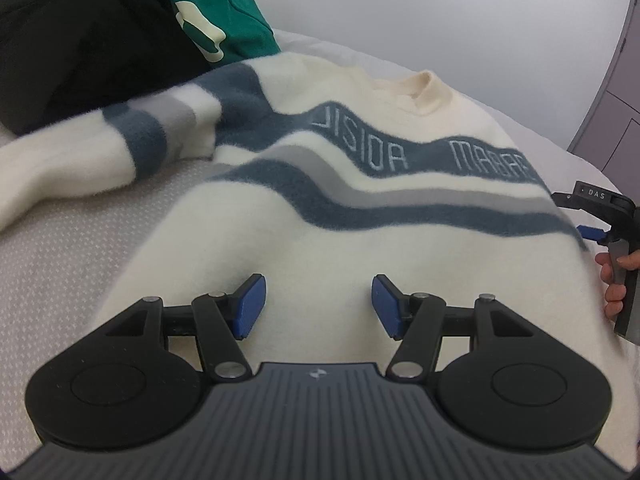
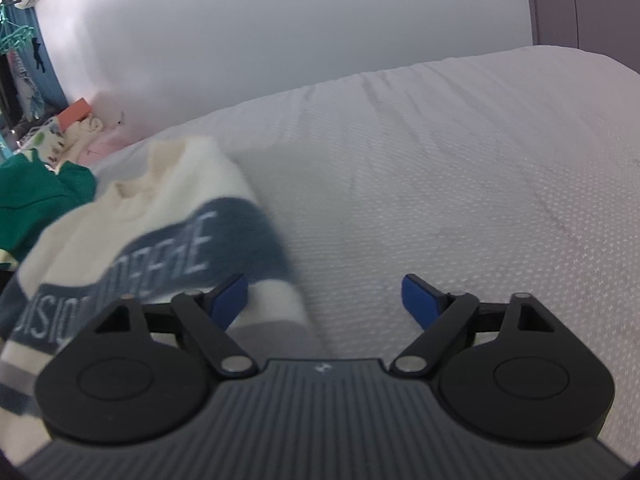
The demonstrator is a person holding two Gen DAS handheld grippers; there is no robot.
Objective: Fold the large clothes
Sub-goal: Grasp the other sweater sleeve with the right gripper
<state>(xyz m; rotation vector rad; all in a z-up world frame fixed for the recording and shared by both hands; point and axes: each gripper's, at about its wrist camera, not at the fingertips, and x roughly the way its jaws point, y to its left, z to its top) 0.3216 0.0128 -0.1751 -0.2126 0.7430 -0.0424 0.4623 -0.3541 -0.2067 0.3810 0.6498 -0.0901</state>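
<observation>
Left wrist view: cream sweater with blue and grey stripes spread face up on the bed, collar at the far side, one sleeve flung outward toward the black garment and green garment. Left gripper tilted down over the lower body panel, jaws apart, nothing between. Risk: pinching only fluffy nap, so fabric slips free; loose sleeve dragging the fold askew.

Right wrist view: right gripper angled down beside the sweater's edge, jaws wide, gripping nothing, mostly over bare bedsheet. Risk: closing on the sheet instead of the knit; blurred frame, contact unclear.
</observation>
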